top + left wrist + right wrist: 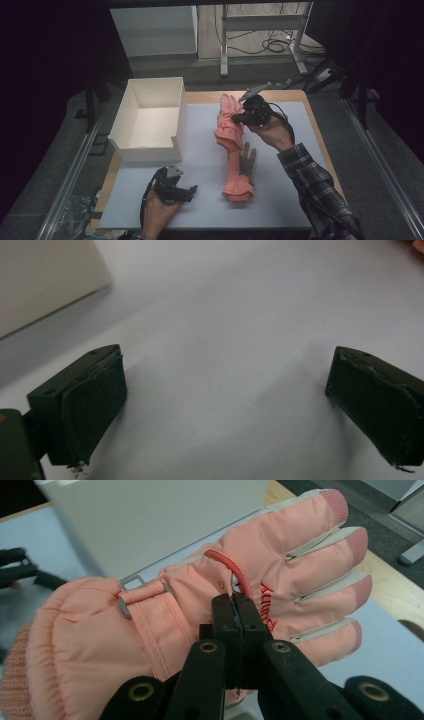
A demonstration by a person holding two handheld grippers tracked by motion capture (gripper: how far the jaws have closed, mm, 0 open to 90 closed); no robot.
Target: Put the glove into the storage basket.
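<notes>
A peach-pink winter glove [229, 122] hangs above the white mat, fingers toward the far side. My right gripper [236, 119] is shut on it from the right. In the right gripper view the black jaws [239, 605] pinch the back of the glove [165, 610] by its red cord loop. A second pink glove [239, 177] lies on the mat nearer me, cuff toward me, its grey fingers [248, 157] showing. My left gripper [189, 192] rests low at the front left, open; its pads [95, 402] stand wide apart over bare mat.
A white open-topped box [147, 120] stands at the back left of the mat [200, 165], its wall also in the left gripper view [45, 280] and the right gripper view [150, 520]. The wooden table edge [320, 140] runs along the right. Table legs and cables lie beyond.
</notes>
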